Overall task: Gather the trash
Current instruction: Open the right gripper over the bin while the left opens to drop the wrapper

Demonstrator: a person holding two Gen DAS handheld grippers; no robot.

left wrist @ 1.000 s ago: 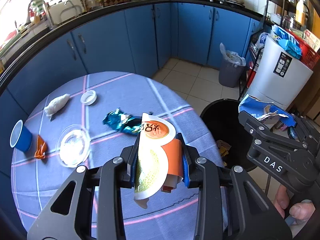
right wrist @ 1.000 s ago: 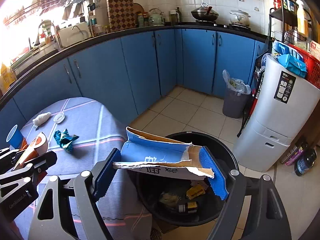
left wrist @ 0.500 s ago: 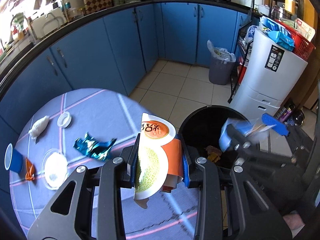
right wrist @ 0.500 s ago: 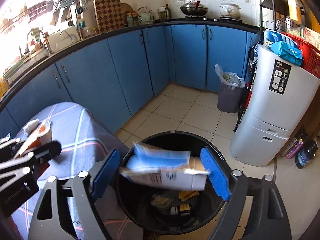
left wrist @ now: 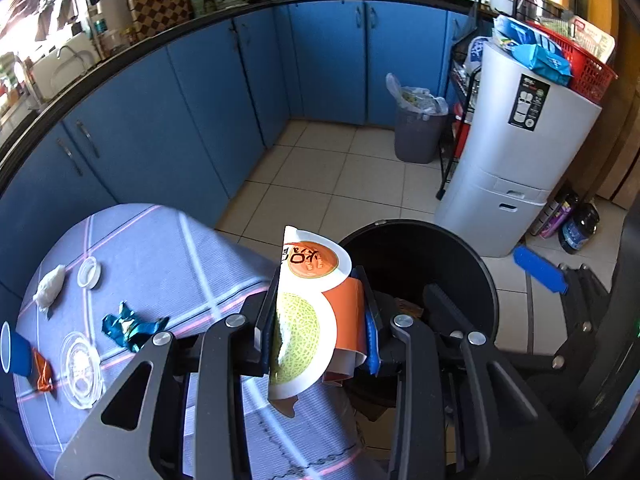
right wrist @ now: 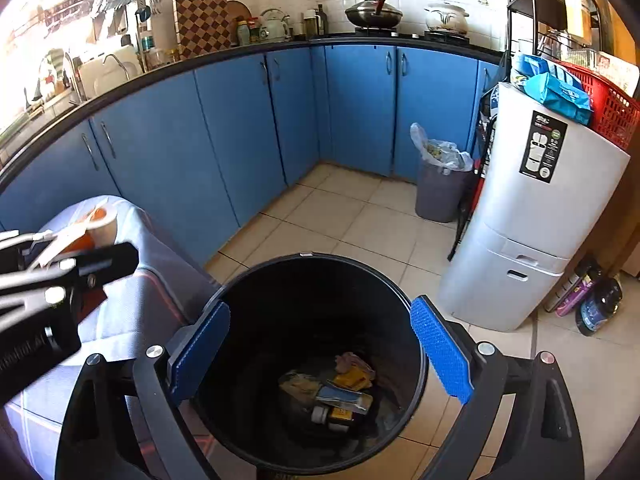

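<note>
My left gripper (left wrist: 316,320) is shut on a flattened orange and white melon-print carton (left wrist: 308,312), held over the table edge beside the black trash bin (left wrist: 486,280). That gripper and carton (right wrist: 86,226) also show at the left of the right wrist view. My right gripper (right wrist: 320,356) hangs open above the bin (right wrist: 400,292), nothing between its blue pads (right wrist: 440,356). The blue torn box (right wrist: 342,396) lies at the bin's bottom among other trash. On the table (left wrist: 192,248) lie a teal wrapper (left wrist: 130,326), clear lid (left wrist: 80,364), white cap (left wrist: 89,273), white crumpled tissue (left wrist: 49,285), blue cup (left wrist: 14,348) and orange wrapper (left wrist: 42,370).
Blue cabinets (right wrist: 240,132) run along the back. A grey lined bin (right wrist: 438,184) stands on the tiled floor beside a white appliance (right wrist: 532,220) topped with a red basket (right wrist: 608,100). Bottles (right wrist: 600,300) sit on the floor at the right.
The right gripper's jaws spread and the blue torn box dropped from them into the black bin. The left gripper carried the carton sideways toward the bin.
</note>
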